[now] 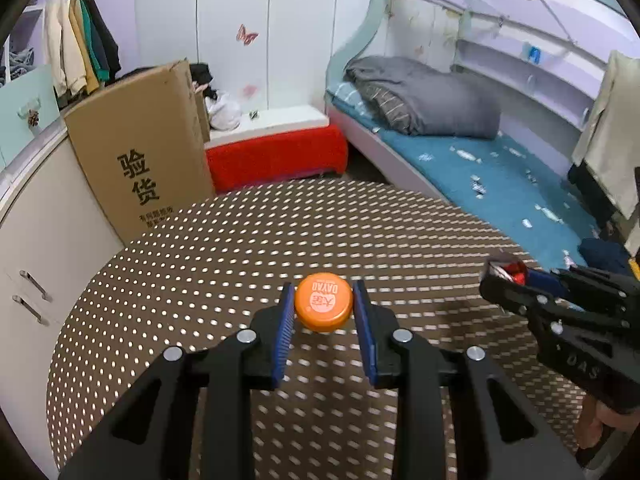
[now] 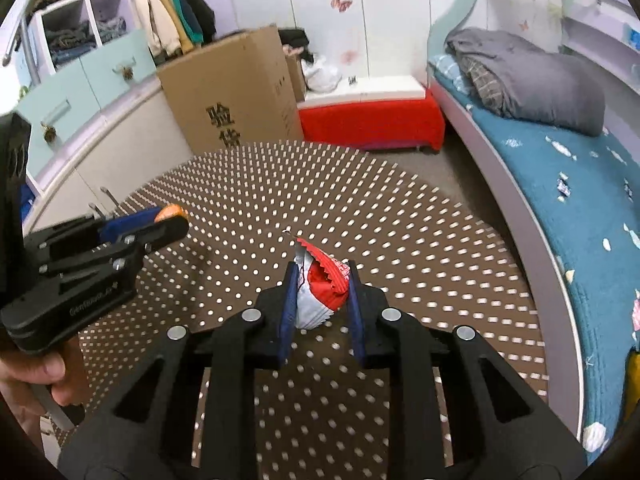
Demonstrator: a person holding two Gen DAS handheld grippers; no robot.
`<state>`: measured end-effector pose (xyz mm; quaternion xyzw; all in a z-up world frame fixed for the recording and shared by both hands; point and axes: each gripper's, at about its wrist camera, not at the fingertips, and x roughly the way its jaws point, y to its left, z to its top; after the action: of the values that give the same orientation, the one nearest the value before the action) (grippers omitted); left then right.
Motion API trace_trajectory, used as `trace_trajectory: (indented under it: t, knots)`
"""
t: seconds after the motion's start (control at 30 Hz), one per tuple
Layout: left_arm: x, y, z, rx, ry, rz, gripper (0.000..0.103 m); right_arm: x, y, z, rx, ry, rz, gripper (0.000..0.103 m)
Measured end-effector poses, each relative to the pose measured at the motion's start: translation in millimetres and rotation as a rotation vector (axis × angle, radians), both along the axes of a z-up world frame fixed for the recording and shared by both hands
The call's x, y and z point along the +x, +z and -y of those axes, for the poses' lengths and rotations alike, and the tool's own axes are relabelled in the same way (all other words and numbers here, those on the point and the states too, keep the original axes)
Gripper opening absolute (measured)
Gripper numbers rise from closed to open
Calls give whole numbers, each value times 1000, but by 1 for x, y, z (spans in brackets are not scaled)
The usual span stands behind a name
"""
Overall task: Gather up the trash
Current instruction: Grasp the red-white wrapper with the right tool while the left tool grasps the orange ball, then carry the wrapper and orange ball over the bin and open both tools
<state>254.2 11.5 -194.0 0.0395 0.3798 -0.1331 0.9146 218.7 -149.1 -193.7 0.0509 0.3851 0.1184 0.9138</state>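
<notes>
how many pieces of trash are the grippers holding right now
2. An orange bottle cap sits clamped in the left gripper, and a crumpled red and white wrapper in the right gripper. Both are above the perforated table.

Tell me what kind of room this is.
Most likely a bedroom, perhaps a child's: a built-in bed with a folded grey quilt, clothes hanging in an open wardrobe, and butterfly stickers on the cupboard doors.
</notes>
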Motion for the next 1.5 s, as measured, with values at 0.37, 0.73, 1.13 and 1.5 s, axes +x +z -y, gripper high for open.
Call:
trace_trajectory:
  t: [0.37, 0.73, 1.13, 1.5]
  knots:
    - [-70, 63, 52, -76, -63, 114, 28, -56, 59, 70, 79, -47, 132, 23]
    - [-102, 86, 138, -143, -173, 132, 28, -104, 85, 185, 141, -207, 224, 23]
    - [-90, 42, 265, -109, -334, -13, 28, -114, 5, 300, 217, -396, 64, 23]
    - [-60, -41, 347, 21, -414, -209, 29, -88, -80, 343, 332, -442, -114, 23]
